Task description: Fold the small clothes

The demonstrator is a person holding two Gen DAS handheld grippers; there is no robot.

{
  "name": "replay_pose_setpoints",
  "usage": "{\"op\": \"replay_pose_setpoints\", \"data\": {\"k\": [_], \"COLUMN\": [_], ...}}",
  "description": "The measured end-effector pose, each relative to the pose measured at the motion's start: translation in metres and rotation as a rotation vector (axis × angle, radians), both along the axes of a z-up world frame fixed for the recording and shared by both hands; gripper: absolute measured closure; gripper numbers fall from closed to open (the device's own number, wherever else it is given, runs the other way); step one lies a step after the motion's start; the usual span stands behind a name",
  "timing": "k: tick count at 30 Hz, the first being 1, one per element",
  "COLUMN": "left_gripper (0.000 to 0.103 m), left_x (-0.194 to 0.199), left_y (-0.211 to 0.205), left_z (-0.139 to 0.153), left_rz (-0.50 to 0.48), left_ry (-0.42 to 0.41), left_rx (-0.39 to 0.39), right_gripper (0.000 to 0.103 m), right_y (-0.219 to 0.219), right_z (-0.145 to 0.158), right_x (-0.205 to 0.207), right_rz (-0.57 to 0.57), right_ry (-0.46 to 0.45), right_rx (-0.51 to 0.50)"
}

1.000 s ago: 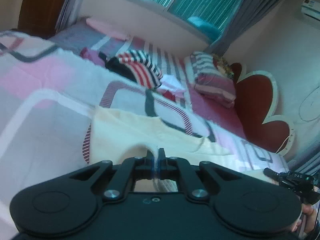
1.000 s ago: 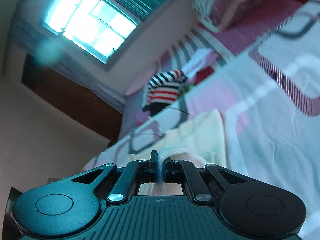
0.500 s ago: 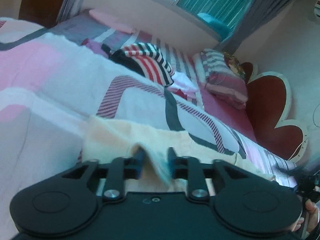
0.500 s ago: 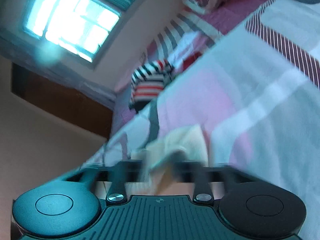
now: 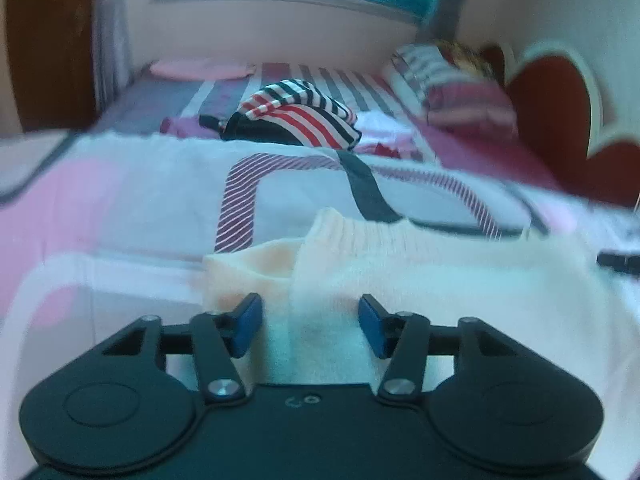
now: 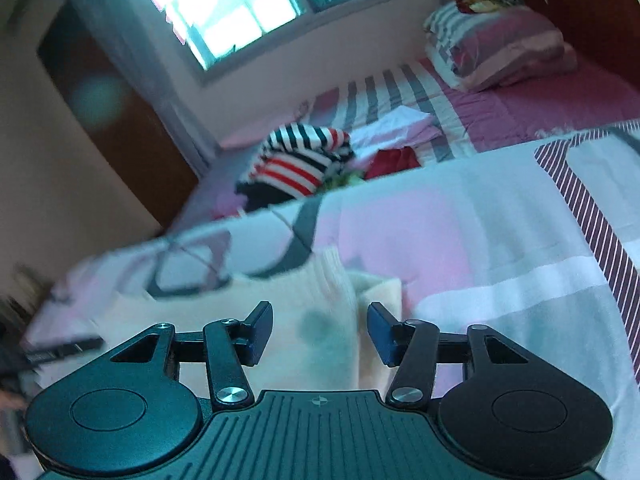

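Both grippers had just let go: left gripper (image 5: 310, 326) and right gripper (image 6: 320, 334) sat with jaws apart, cream garment (image 5: 420, 280) lying flat on the quilt (image 5: 120, 200) right under them, long axis running hand to hand.

The garment (image 5: 420, 280) lies flat on the quilt (image 5: 120, 208), directly ahead of both tongs. Behind the quilt, a pile of clothes (image 5: 296, 120) rests on the bed (image 5: 460, 152); the pillow (image 5: 452, 88) lies right of it.
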State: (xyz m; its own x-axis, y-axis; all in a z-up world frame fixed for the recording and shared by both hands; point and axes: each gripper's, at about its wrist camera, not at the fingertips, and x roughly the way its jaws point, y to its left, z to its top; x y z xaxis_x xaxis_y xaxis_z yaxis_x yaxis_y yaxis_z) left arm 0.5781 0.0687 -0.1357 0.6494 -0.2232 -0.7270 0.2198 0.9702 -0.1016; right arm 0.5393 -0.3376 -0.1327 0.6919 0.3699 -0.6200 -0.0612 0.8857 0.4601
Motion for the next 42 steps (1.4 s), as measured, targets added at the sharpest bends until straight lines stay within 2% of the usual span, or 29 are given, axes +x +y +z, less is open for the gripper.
{"op": "replay_pose_setpoints", "data": {"k": [1,2,3,5,7,11,14,16,17,18,19,20,22,25,26,29,31,35,38,39,40,41,42], "left_gripper": [0.068,0.085,0.093,0.097,0.099,0.099,0.099,0.096,0.081,0.053,0.04,0.037,0.04,0.04,0.041,0.055,0.059,0.059,0.064,0.074,0.085,0.098,0.099], "left_x": [-0.003,-0.004,-0.005,-0.01,-0.016,-0.034,-0.025,-0.019,-0.02,-0.024,-0.032,-0.043,-0.067,-0.109,-0.122,-0.15,-0.16,-0.171,-0.173,-0.173,-0.173,-0.174,-0.177], "left_y": [-0.003,-0.004,-0.005,-0.003,0.001,0.012,0.011,0.007,0.007,0.009,0.013,0.017,0.027,0.041,0.043,0.046,0.047,0.043,0.037,0.035,0.033,0.031,0.03], "left_z": [0.001,0.002,0.003,0.004,0.003,0.011,0.005,0.003,0.005,0.009,0.014,0.018,0.023,0.019,0.018,0.012,0.008,0.006,0.007,0.007,0.007,0.007,0.009], "left_rz": [-0.013,-0.019,-0.017,-0.01,0.005,0.043,0.052,0.049,0.058,0.066,0.069,0.071,0.064,0.064,0.061,0.073,0.076,0.077,0.071,0.064,0.053,0.041,0.039], "left_ry": [-0.006,-0.011,-0.016,-0.035,-0.058,-0.112,-0.067,-0.042,-0.043,-0.042,-0.054,-0.089,-0.098,-0.05,-0.04,-0.001,0.029,0.031,0.038,0.042,0.046,0.046,0.03], "left_rx": [0.012,0.01,0.016,0.014,0.003,-0.039,-0.015,-0.006,-0.005,-0.013,-0.026,-0.036,-0.043,-0.103,-0.103,-0.124,-0.133,-0.102,-0.066,-0.056,-0.049,-0.042,-0.043], "right_gripper": [0.063,0.071,0.076,0.093,0.1,0.1,0.1,0.1,0.098,0.093,0.073,0.054,0.053,0.053,0.053,0.053,0.054,0.067,0.079,0.079,0.085,0.102,0.102], "right_y": [0.007,0.013,0.018,0.022,0.024,0.021,0.021,0.019,0.017,0.015,0.014,0.011,0.003,-0.006,-0.008,-0.007,-0.003,0.007,0.013,0.015,0.018,0.02,0.024], "right_z": [-0.005,-0.008,-0.009,-0.012,-0.013,-0.006,-0.007,-0.013,-0.013,-0.011,-0.007,-0.001,0.011,0.019,0.02,0.015,0.011,0.009,0.007,0.006,0.006,0.006,0.006], "right_x": [0.001,0.001,0.001,-0.003,-0.001,-0.006,-0.001,0.002,0.002,0.0,-0.004,-0.014,-0.039,-0.083,-0.098,-0.141,-0.16,-0.186,-0.193,-0.195,-0.196,-0.197,-0.199], "right_rz": [0.007,0.011,0.013,0.018,0.012,0.013,0.021,0.003,-0.01,-0.016,-0.021,-0.025,-0.026,-0.019,-0.017,-0.017,-0.021,-0.013,-0.003,0.002,0.004,0.012,0.025], "right_ry": [0.006,0.009,0.006,-0.004,-0.011,-0.043,-0.031,0.012,0.013,0.021,0.024,0.0,-0.051,-0.046,-0.039,-0.002,0.023,0.044,0.058,0.057,0.055,0.056,0.055], "right_rx": [-0.04,-0.075,-0.104,-0.124,-0.136,-0.119,-0.137,-0.138,-0.116,-0.099,-0.097,-0.093,-0.073,-0.04,-0.027,0.006,0.016,0.022,0.038,0.038,0.027,0.017,-0.012]}}
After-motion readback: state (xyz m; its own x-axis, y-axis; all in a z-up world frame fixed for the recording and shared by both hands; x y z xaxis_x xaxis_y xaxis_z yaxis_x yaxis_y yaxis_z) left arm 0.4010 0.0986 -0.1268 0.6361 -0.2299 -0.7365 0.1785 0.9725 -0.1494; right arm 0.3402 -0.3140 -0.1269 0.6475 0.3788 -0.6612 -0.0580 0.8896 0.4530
